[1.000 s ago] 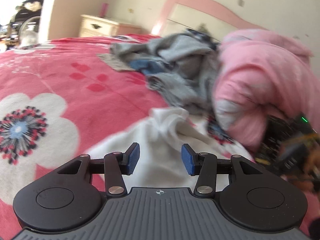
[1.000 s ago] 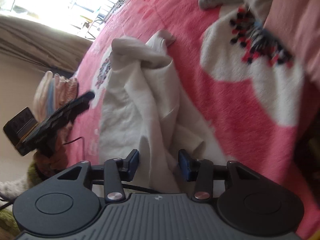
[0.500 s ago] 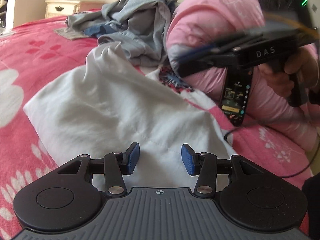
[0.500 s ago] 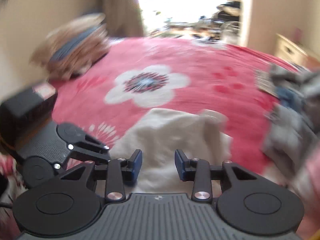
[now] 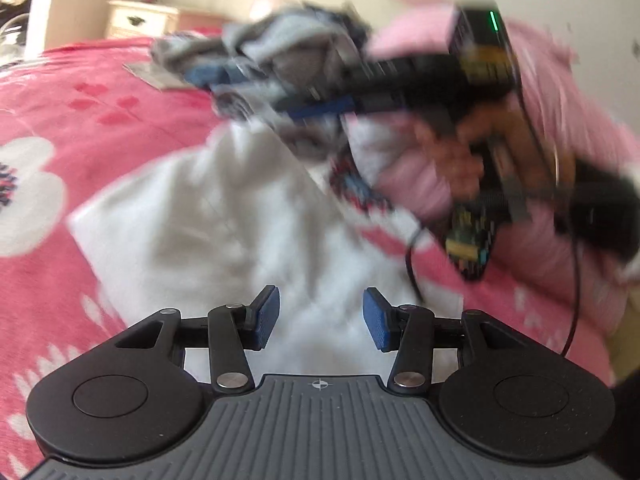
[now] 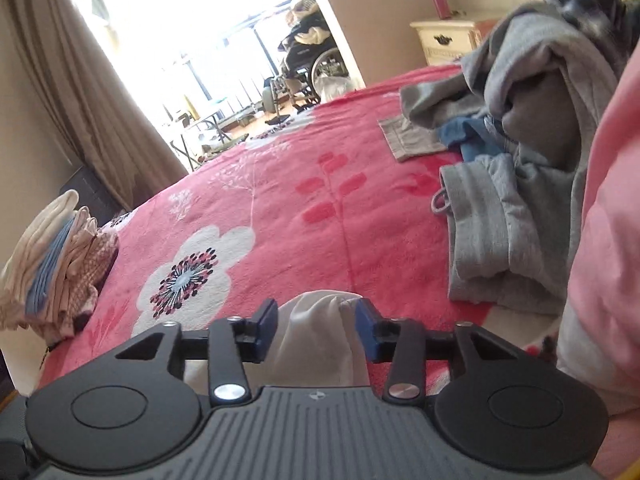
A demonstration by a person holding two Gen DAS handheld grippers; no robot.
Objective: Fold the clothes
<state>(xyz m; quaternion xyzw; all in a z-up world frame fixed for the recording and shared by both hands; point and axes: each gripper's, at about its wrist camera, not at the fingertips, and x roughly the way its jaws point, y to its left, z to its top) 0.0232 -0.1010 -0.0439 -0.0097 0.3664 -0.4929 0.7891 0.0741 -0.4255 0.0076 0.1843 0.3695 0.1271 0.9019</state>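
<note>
Both grippers are seen over the white garment (image 5: 224, 220) on the red floral bedspread (image 6: 320, 208). Left gripper (image 5: 320, 318) is held spread, nothing pinched. Right gripper (image 6: 316, 326) is opening, a bunched fold between its pads; it has been swung away from the cloth's length. A fold is judged just laid and being released.

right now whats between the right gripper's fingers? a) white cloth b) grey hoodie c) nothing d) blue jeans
a: in the right wrist view a fold of white cloth stands between the right gripper fingers as its jaws open, while the grey clothes lie farther off on the bed.
</note>
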